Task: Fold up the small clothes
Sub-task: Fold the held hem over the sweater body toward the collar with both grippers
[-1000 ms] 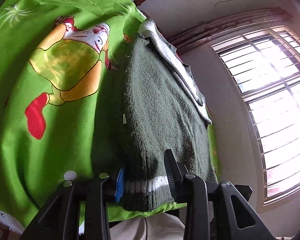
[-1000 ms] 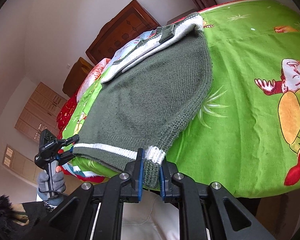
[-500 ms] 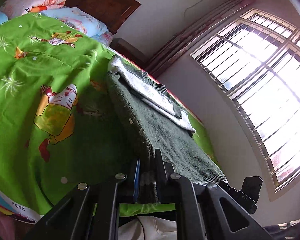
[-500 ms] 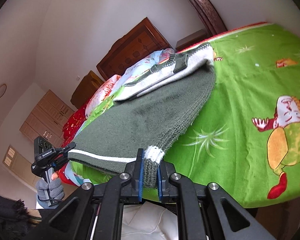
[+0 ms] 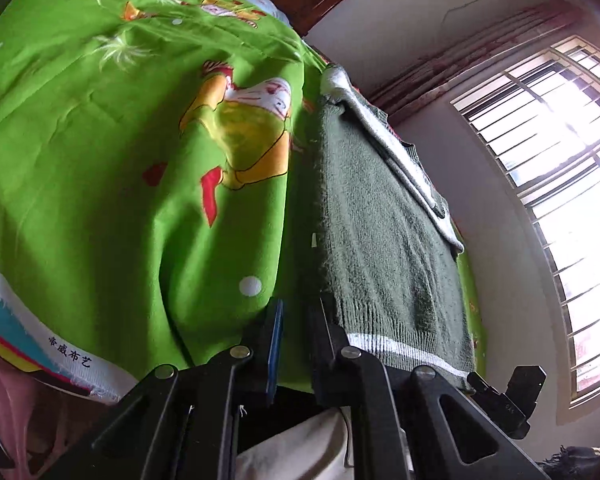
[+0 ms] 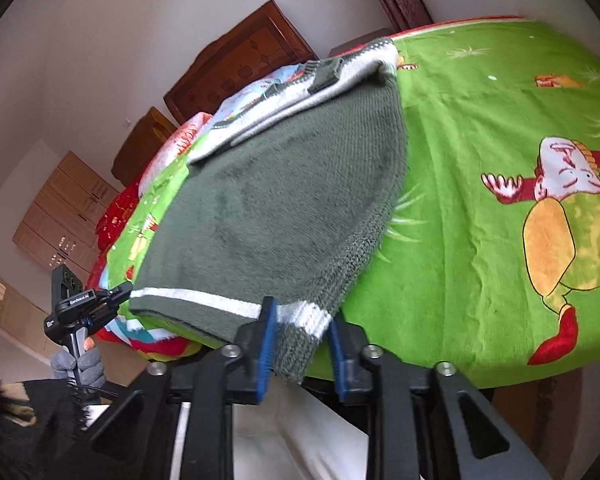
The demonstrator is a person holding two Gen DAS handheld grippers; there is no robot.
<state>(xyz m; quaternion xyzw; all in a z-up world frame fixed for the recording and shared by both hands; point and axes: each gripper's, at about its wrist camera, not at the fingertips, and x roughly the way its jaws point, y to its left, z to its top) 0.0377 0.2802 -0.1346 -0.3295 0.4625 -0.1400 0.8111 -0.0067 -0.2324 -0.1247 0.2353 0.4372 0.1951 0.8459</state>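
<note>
Left wrist view shows the left gripper (image 5: 298, 320) narrow and empty beside the green sweater (image 5: 384, 236) lying on the cartoon-printed green bedspread (image 5: 100, 160) near a barred window (image 5: 560, 160), while the right gripper (image 6: 302, 332) stands apart around its hem.

The right claw's (image 6: 302, 330) arms are covering the near edge of the bed (image 6: 480, 240), the dark green sweater (image 6: 276, 208) is hiding the bedding beneath it, and the frame edge is cropping the cartoon figure (image 6: 568, 224).
</note>
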